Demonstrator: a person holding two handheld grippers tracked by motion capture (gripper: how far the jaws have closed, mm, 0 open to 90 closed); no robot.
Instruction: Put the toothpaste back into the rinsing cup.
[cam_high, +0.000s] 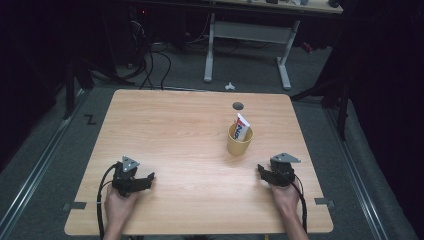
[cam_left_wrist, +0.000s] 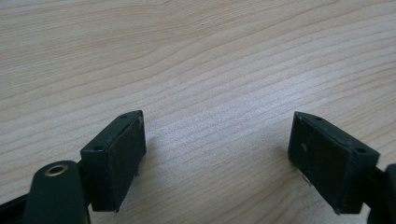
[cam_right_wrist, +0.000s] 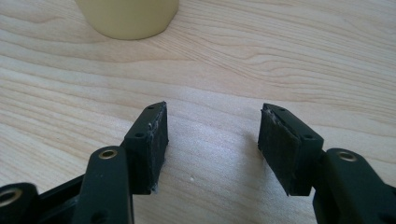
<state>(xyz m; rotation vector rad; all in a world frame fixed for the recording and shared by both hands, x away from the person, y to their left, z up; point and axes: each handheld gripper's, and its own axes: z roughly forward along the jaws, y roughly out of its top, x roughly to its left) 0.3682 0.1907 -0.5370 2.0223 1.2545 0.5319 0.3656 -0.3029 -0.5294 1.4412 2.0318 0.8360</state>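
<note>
The left gripper (cam_high: 148, 177) rests low on the wooden table (cam_high: 175, 130), held in the person's left hand (cam_high: 119, 202), and its jaws stand wide apart with nothing but bare wood grain between them; in the left gripper view (cam_left_wrist: 217, 149) the two black pads face each other across a broad stretch of table, neither touching anything. The right gripper (cam_high: 260, 169) sits in the person's right hand (cam_high: 286, 195), also low over the table, its grey three-cornered plate on top and its cable trailing back along the forearm. Its jaws are parted to a fair width, somewhat less than the left pair, and hold nothing: the right gripper view (cam_right_wrist: 212, 140) shows only wood between the pads. Ahead of the right jaws, and a little to their left in the right gripper view, stands the yellow cup (cam_right_wrist: 127, 17), upright on the table, its base clear of both pads and set apart from them by a strip of bare wood. In the high view the cup (cam_high: 239, 143) stands beyond the right jaws, near them and well apart from the left jaws, which point across the table toward the right side. A white tube with blue and red print (cam_high: 242, 126) stands tilted inside the cup, its upper end leaning over the far rim. Farther beyond the cup, away from both pairs of jaws, a small dark round hole (cam_high: 238, 106) sits in the table's surface.
</note>
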